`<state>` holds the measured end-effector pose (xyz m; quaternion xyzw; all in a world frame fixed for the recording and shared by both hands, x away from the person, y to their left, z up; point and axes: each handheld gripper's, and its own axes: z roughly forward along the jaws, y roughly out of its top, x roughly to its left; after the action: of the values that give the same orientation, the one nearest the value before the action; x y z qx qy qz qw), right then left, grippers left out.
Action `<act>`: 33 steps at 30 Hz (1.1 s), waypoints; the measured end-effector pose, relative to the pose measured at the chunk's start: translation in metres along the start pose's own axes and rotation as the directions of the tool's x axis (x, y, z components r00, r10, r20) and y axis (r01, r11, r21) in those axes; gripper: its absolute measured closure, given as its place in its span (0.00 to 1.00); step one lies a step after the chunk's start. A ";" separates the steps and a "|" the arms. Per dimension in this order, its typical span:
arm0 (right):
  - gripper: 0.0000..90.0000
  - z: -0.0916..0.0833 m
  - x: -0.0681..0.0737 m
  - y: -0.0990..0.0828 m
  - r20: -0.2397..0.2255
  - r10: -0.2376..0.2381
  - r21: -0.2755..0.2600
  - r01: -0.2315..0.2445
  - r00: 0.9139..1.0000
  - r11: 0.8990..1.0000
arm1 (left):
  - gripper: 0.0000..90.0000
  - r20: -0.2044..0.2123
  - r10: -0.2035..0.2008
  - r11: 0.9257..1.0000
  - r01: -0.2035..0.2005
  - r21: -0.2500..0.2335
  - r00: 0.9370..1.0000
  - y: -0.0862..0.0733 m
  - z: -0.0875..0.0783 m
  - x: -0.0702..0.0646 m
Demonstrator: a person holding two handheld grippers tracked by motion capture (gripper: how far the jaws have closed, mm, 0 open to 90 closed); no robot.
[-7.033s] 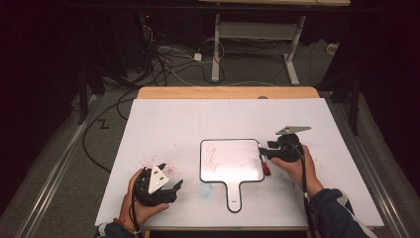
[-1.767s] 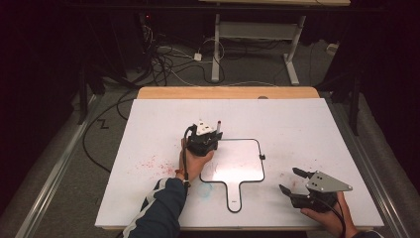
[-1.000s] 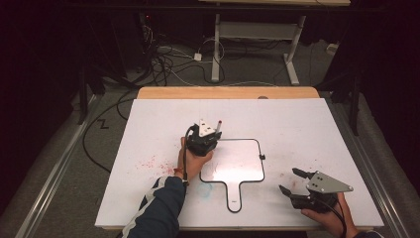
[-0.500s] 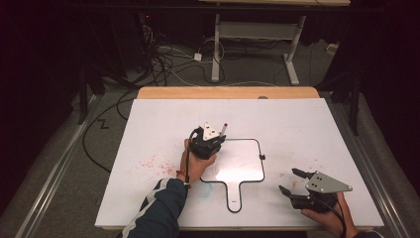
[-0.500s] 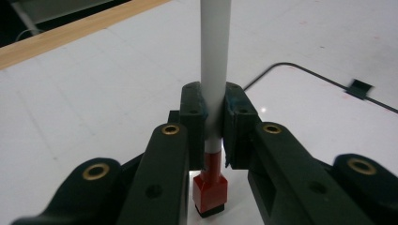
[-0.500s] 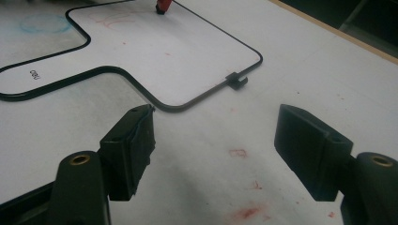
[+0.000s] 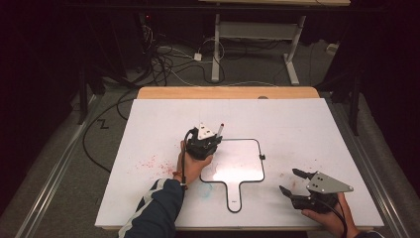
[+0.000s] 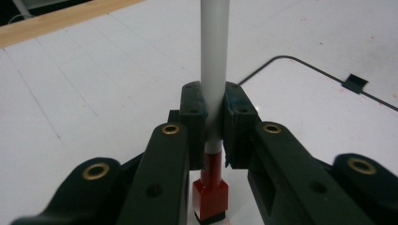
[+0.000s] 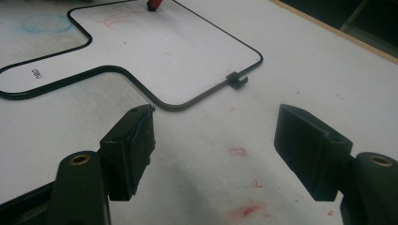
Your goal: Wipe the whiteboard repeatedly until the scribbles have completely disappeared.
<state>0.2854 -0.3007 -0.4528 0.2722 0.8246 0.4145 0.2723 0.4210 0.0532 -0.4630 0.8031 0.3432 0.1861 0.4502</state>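
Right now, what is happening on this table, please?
A person works with a gripper in each hand. The left gripper is shut on a grey marker with a red end, held over the upper left part of a small handled whiteboard that lies flat on the white table. Faint red marks show on the board in the right gripper view. The right gripper rests open near the table's front right, holding nothing.

grey marker [image 8: 215, 56] with red end, black-rimmed white board [image 7: 241, 163], red smudges [image 9: 244, 211]
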 end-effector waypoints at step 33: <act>0.34 0.003 0.002 0.000 -0.003 -0.010 0.018 0.010 1.000 1.000 | 0.88 0.071 0.004 1.000 -0.006 0.023 0.997 -0.003 0.000 -0.001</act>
<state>0.2862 -0.2972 -0.4546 0.2700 0.8301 0.4061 0.2705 0.4191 0.0532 -0.4652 0.8150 0.3272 0.1548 0.4524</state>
